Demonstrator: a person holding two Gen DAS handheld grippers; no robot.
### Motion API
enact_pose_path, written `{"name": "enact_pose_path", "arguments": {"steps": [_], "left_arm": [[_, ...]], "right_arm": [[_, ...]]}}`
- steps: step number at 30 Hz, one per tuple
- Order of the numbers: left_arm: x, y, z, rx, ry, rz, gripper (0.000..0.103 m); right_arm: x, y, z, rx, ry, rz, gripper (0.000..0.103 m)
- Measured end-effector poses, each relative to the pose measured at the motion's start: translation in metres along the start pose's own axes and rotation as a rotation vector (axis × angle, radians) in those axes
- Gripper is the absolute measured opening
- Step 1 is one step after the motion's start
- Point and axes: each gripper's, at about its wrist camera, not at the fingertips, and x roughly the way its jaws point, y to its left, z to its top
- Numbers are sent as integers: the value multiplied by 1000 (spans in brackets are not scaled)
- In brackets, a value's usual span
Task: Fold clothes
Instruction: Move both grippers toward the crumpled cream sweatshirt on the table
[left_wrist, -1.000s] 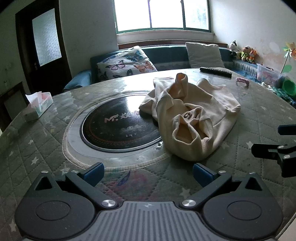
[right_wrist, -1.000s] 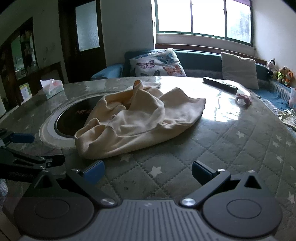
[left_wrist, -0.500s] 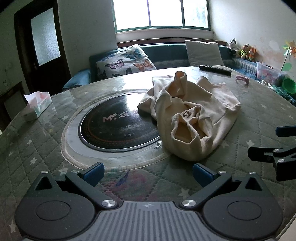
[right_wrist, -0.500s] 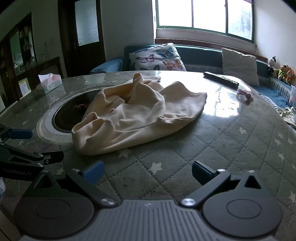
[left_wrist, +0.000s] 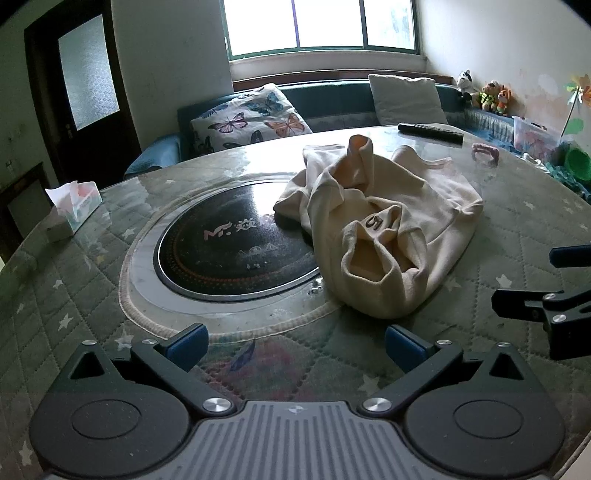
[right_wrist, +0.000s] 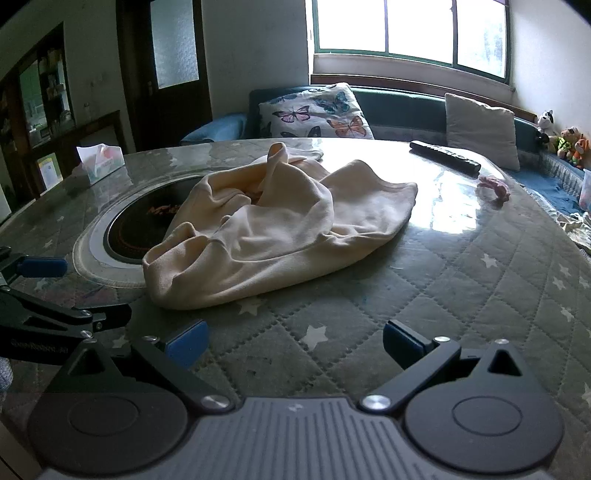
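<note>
On the table (left_wrist: 74, 317) ahead of both wide-open, empty claws, left (left_wrist: 295, 345) and right (right_wrist: 293, 343), lies the crumpled cream garment (left_wrist: 388, 236).

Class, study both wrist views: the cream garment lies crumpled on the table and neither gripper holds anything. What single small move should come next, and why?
Probably ease the left gripper forward to the cream garment's near edge to grip it. Both it and the right gripper are open and short of the cloth, which lies bunched, partly over the dark round plate, so it needs spreading before folding.
</note>
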Motion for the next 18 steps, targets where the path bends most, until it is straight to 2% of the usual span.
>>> {"name": "enact_pose_path", "arguments": {"steps": [18], "left_arm": [[5, -2, 4, 11, 14, 5, 103]], "right_arm": [[8, 1, 5, 0, 5, 16, 102]]}}
